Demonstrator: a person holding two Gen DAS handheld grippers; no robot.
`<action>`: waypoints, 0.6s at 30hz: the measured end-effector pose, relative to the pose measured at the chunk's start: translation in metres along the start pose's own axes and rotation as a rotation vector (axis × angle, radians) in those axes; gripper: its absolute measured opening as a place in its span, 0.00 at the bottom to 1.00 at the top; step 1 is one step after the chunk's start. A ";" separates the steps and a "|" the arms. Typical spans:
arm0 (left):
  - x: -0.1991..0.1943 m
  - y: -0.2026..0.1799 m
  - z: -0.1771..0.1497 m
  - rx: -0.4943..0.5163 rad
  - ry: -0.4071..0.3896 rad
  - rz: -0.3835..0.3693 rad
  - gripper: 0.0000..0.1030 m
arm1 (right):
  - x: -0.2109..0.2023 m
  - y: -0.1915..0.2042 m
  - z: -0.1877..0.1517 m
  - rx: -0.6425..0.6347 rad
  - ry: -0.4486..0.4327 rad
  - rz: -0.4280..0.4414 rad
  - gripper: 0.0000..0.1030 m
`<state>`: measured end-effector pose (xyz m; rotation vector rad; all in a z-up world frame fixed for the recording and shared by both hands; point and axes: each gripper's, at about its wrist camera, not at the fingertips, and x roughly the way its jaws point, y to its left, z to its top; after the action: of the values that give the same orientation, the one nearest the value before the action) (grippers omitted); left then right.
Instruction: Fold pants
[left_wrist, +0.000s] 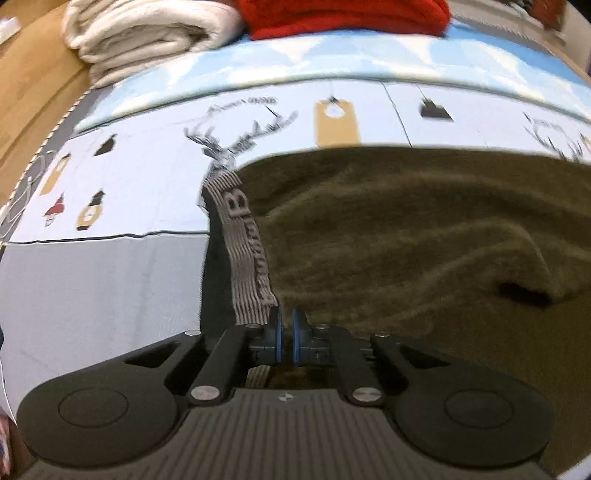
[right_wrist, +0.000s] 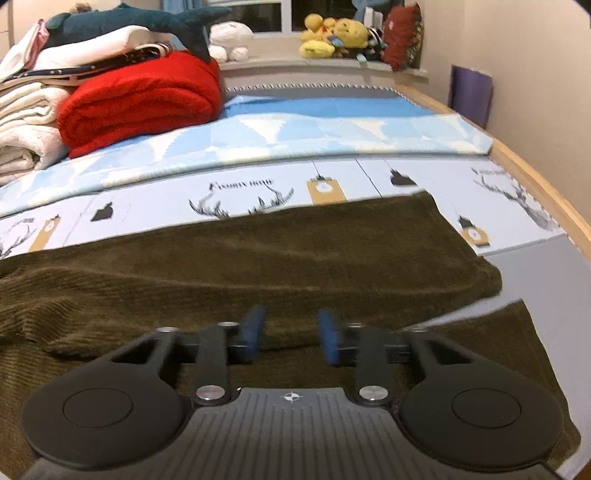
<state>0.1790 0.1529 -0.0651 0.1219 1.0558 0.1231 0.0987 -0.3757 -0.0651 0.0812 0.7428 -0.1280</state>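
- on the bed sheet (right_wrist: 524, 280), pale blue with printed stags and tags, olive corduroy pants (right_wrist: 258, 258) lie spread flat, filling the near half of both views.
- left gripper (left_wrist: 286, 334) tilts steeply down at the waist end of the pants, where a grey ribbed waistband (left_wrist: 240, 236) with lettering runs up from the fingertips.
- its blue pads (left_wrist: 277, 332) stand almost together, only a thin slit between them; the lower end of the waistband sits right at the left pad, but whether any cloth is pinched in the slit cannot be told.
- left view is smeared with blur, most of all along the waistband and the sheet's prints.
- right gripper (right_wrist: 291, 338) points down at a gentler slope over the leg part of the pants, near a hem edge (right_wrist: 480, 291) where grey sheet shows between two layers of cloth.
- its blue pads (right_wrist: 255, 328) stand apart with olive fabric visible in the gap behind them; they do not appear to press on anything.
- both black gripper bodies fill the bottom of their views; no hand or sleeve shows.
- at the far left of the bed a folded red blanket (right_wrist: 144, 99) rests beside stacked white blankets (right_wrist: 26, 125), with a blue patterned cover (right_wrist: 332, 129) spread behind the pants.
- plush toys (right_wrist: 332, 35) sit along the window ledge beyond.
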 end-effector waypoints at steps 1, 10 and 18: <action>-0.002 0.002 0.003 -0.021 -0.014 -0.009 0.06 | 0.000 0.001 0.002 0.001 -0.010 0.004 0.13; -0.022 -0.003 0.078 -0.163 -0.235 -0.158 0.07 | 0.008 0.004 0.013 0.046 -0.007 0.079 0.13; 0.039 -0.023 0.082 -0.068 -0.243 -0.095 0.07 | 0.007 0.010 0.019 0.014 -0.026 0.103 0.13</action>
<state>0.2708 0.1331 -0.0620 0.0239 0.8124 0.0570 0.1180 -0.3684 -0.0560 0.1311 0.7105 -0.0358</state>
